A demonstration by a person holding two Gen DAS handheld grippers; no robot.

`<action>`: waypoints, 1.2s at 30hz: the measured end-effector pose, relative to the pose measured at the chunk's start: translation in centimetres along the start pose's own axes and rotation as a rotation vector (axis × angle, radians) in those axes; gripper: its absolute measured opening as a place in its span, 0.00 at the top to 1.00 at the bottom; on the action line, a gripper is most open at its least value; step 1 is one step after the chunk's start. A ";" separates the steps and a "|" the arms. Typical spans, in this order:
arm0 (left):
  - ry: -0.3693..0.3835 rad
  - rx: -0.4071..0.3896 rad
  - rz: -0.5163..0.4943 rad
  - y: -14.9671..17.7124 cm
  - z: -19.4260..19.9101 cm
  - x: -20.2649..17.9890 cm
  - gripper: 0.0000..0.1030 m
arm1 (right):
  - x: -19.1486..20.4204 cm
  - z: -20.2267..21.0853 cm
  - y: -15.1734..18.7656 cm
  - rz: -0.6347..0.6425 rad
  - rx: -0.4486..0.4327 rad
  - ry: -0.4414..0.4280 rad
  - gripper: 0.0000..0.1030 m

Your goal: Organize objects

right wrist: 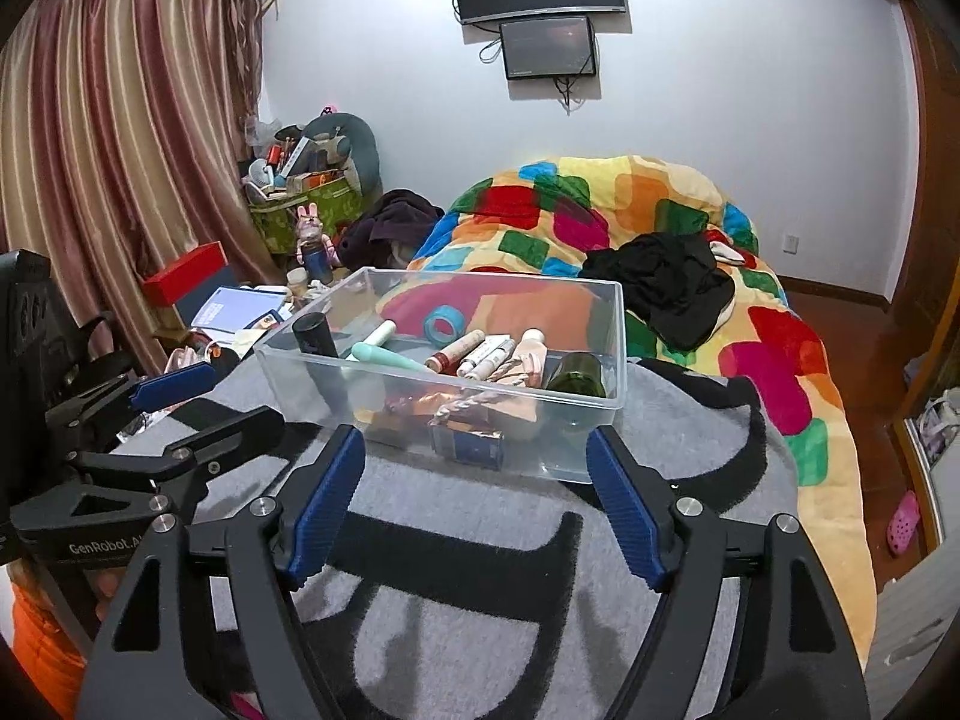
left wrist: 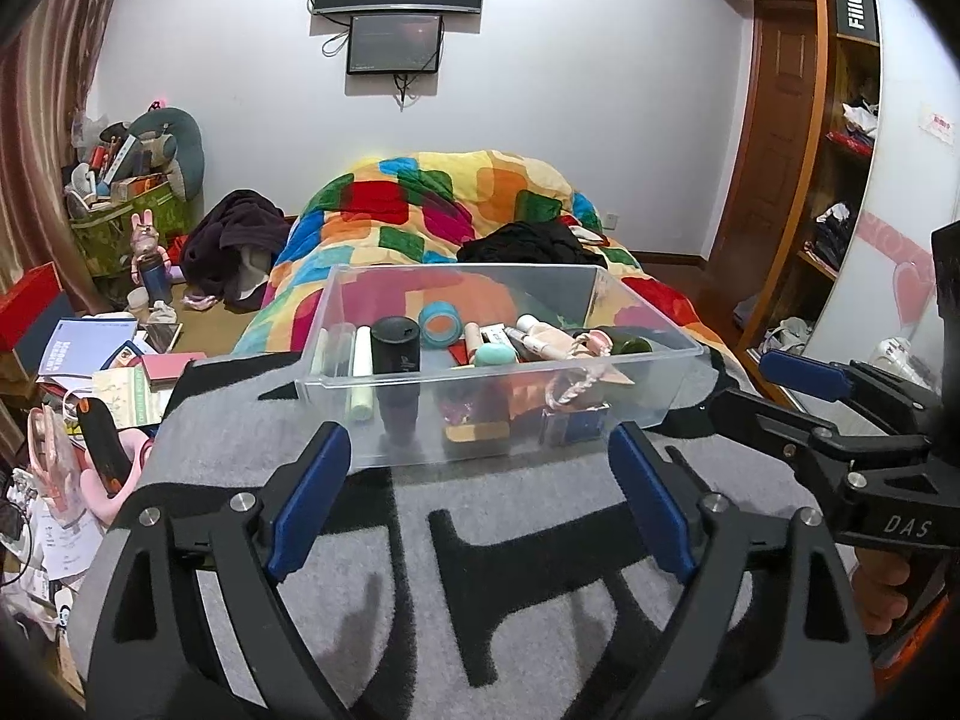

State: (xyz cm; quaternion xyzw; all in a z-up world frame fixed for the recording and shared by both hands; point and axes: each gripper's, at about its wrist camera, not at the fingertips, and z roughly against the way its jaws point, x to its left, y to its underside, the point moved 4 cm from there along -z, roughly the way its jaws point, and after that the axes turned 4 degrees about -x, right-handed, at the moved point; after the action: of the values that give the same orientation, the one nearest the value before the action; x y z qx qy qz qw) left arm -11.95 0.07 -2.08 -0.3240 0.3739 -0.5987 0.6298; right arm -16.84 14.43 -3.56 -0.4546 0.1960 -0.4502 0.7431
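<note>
The clear bin (left wrist: 498, 360) is sitting mid-frame in both wrist views, resting on a grey-and-black blanket (left wrist: 540, 510) spread over the bed, with the patchwork quilt (left wrist: 432, 204) bunching up behind it. Inside, a black cylinder (left wrist: 394, 343) is standing at the left end, a pale green tube (left wrist: 362, 372) is lying beside it, a blue tape roll (left wrist: 441, 324) is sitting toward the back, and cosmetic tubes (right wrist: 480, 354) are crowding the middle. A dark green jar (right wrist: 576, 375) is lying in the right corner, and a blue box (right wrist: 474, 441) is pressing against the near wall.

The left gripper (left wrist: 480, 492) is hanging just short of the bin's near wall, jaws spread wide and gripping nothing, only blanket showing between the blue pads. The right gripper (right wrist: 477, 501) is doing the same, jaws well apart and empty, tips just short of the bin's near edge. Each gripper is showing at the edge of the other's view: the right one at the right of the left view, the left one at the left of the right view.

A black garment (right wrist: 660, 282) is lying on the quilt, upper right of the right view.
</note>
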 end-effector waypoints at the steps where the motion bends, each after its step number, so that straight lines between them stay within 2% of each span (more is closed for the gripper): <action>1: 0.000 0.000 -0.001 0.1 0.0 -0.1 0.14 | 0.0 0.0 0.1 -0.001 0.000 -0.001 0.29; 24: 0.008 0.002 0.021 0.4 -0.2 0.0 0.11 | -0.4 -0.2 0.6 -0.021 0.012 -0.003 0.28; 36: 0.012 0.002 0.024 0.4 -0.1 0.0 0.11 | -0.4 -0.1 0.6 -0.020 0.010 -0.002 0.24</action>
State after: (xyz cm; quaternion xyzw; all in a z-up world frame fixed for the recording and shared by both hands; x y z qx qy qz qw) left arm -11.87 0.05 -2.50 -0.3154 0.3810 -0.5932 0.6352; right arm -16.79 14.80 -4.18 -0.4533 0.1887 -0.4582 0.7410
